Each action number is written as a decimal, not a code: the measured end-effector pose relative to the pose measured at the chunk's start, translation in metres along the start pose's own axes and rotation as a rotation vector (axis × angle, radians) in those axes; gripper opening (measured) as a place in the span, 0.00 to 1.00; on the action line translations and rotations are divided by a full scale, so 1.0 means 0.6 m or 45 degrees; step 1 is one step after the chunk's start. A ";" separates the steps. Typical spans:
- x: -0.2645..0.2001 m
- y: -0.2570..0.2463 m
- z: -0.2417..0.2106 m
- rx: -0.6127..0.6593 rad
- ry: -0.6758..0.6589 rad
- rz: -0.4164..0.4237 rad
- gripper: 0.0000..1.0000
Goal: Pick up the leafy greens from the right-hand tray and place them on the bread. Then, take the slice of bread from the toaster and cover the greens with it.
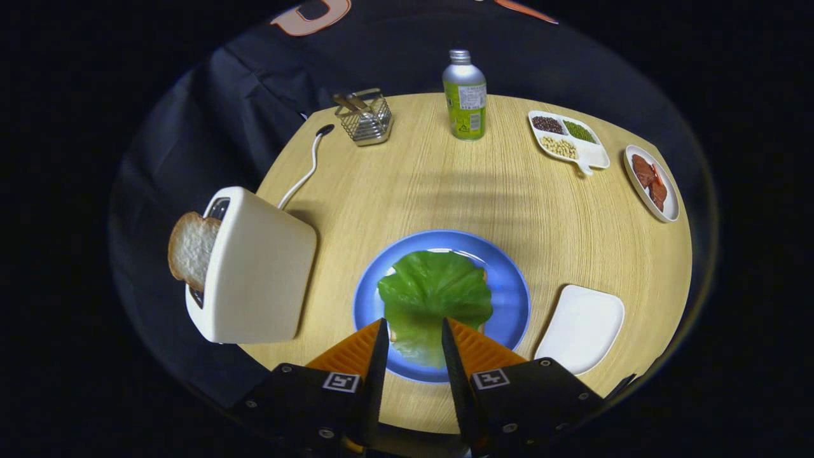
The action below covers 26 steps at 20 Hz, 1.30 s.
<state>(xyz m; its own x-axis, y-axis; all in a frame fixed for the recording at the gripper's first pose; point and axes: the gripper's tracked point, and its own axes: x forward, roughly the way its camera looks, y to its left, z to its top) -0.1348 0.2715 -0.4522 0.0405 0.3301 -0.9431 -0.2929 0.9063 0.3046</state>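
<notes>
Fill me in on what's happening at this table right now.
A person is building a sandwich with a handheld gripper. The leafy greens already lie on the bread on the blue plate, and the white tray to its right is bare. The fingers are open and hold nothing, with the near edge of the greens showing between their tips. The slice of bread still stands in the toaster, waiting to go on top.

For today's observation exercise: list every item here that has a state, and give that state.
Gripper: open, holding nothing.
Lettuce: lying on the blue plate.
Toaster: bread slice sticking up.
Bottle: upright, capped.
White tray: bare.
Divided dish: holds beans.
</notes>
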 end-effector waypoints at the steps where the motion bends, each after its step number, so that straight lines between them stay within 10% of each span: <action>1: -0.010 0.017 0.010 -0.006 -0.011 0.014 0.57; 9: -0.075 0.172 0.084 -0.045 -0.079 0.075 0.84; 26: -0.044 0.379 0.123 -0.093 0.058 -0.017 0.86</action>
<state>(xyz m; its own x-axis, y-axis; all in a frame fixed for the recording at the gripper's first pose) -0.1321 0.4881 -0.3482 0.0016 0.3043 -0.9526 -0.3617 0.8883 0.2831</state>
